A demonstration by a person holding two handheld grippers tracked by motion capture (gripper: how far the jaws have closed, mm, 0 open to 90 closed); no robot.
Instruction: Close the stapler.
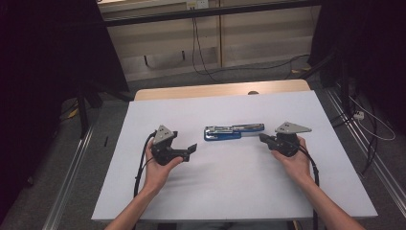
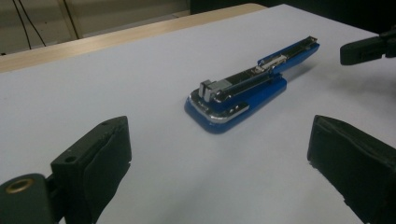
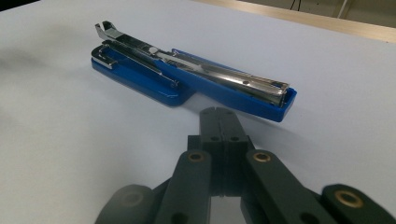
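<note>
Near the middle of the white surface (image 1: 230, 191) lay the blue stapler (image 1: 233, 132), swung fully open and flat, its metal magazine facing up. Between the two claws it rested untouched. Just off its right end, the right claw (image 1: 262, 137) was fully closed on nothing. Well apart at the left, the left claw (image 1: 192, 147) stood wide open, empty.

Two black grippers are seen, the left gripper (image 1: 192, 149) and the right gripper (image 1: 262, 137), each topped by a grey three-cornered plate dotted with small screws. A black cable is trailed from each along the forearm. The jaws are faced with thick black pads (image 2: 100, 156), and brass-coloured pins are set in the black linkage arms. No sleeves are worn.
</note>
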